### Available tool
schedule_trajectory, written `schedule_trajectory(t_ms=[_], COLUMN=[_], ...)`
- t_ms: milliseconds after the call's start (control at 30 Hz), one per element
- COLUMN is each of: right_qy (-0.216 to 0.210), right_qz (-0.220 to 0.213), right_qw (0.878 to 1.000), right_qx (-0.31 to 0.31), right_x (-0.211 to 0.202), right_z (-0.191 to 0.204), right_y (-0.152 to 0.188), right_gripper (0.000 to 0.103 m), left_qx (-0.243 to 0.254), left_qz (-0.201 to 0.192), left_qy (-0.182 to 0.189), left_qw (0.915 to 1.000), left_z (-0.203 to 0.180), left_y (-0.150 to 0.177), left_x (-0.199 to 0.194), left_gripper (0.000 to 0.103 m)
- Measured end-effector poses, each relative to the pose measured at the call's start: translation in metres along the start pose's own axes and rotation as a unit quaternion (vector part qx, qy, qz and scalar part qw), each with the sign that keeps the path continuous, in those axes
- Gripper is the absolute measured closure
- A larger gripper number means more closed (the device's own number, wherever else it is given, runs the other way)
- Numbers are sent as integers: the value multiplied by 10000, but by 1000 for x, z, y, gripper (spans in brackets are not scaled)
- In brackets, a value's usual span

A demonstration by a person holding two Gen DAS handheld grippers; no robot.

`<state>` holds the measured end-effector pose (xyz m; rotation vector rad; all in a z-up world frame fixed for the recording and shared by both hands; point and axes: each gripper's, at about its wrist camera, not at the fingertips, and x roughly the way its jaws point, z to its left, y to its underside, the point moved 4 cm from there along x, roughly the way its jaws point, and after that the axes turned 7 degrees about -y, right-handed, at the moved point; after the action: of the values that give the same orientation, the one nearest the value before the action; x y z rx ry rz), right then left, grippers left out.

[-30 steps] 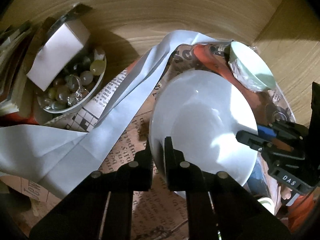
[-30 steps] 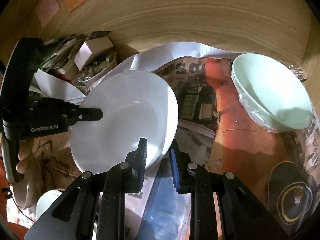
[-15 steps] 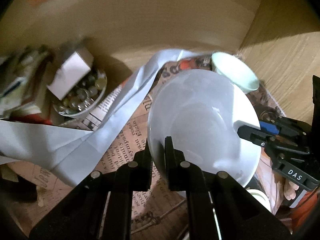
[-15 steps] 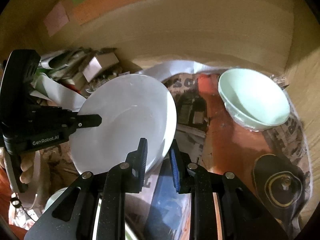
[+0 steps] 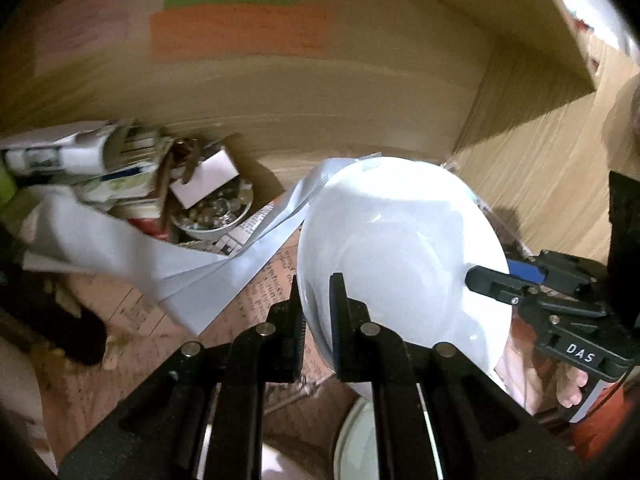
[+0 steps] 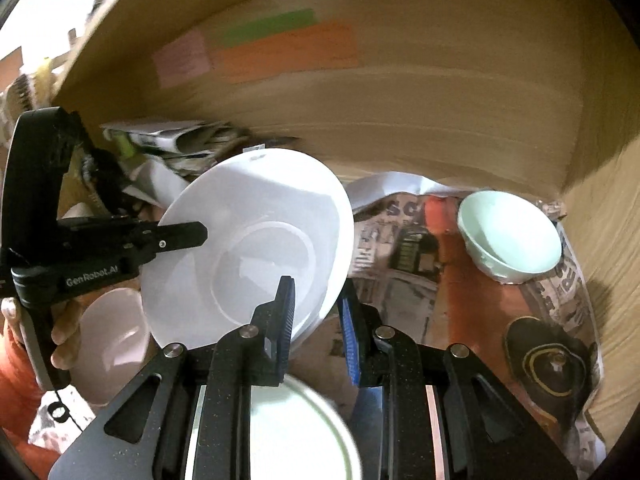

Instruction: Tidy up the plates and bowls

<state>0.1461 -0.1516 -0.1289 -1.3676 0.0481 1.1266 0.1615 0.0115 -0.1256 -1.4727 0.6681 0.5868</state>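
Both tools are pinching the white plate (image 6: 248, 248) by opposite rims: left tool (image 5: 316, 316) near edge, right tool (image 6: 316, 316) the other. It's airborne, tilted above the newspaper-lined shelf (image 6: 404, 276); the mint bowl (image 6: 510, 236) and others wait unsorted. Since a second ago, the plate has risen.

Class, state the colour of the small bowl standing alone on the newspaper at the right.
Pale mint-green small bowl, clearest in the right wrist view.

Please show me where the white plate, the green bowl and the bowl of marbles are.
white plate (image 6: 248, 240), right wrist view, centre well.
green bowl (image 6: 516, 236), right wrist view, inside.
bowl of marbles (image 5: 218, 216), left wrist view, marbles.
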Motion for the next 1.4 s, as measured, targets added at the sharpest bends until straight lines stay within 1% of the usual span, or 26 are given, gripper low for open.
schedule_trajectory(t_ms=[333, 600, 767, 867, 967, 1200, 1400], right_qy=[-289, -634, -790, -896, -979, -1099, -1207], right_qz=[-72, 71, 187, 281, 371, 603, 809], right_qw=[9989, 9967, 9949, 9937, 9925, 9896, 9861], right_qx=[-375, -497, -592, -617, -635, -708, -805], right_x=[-5, 9, 20, 27, 35, 50, 59], right_z=[51, 83, 103, 111, 118, 131, 142], right_y=[12, 24, 29, 33, 35, 44, 54], right_gripper=[83, 83, 83, 83, 83, 83, 83], left_qx=[-265, -539, -639, -701, -787, -1058, -1027], left_qz=[-327, -457, -563, -591, -563, -395, -355], left_qy=[-257, -493, -688, -818, -862, -830, -989], left_qw=[9988, 9963, 9940, 9924, 9916, 9901, 9892], left_z=[22, 46, 62, 72, 81, 101, 106], left_y=[36, 61, 76, 86, 96, 120, 140], left_x=[-53, -83, -95, -101, -103, -99, -102], left_gripper=[94, 94, 94, 94, 94, 94, 94])
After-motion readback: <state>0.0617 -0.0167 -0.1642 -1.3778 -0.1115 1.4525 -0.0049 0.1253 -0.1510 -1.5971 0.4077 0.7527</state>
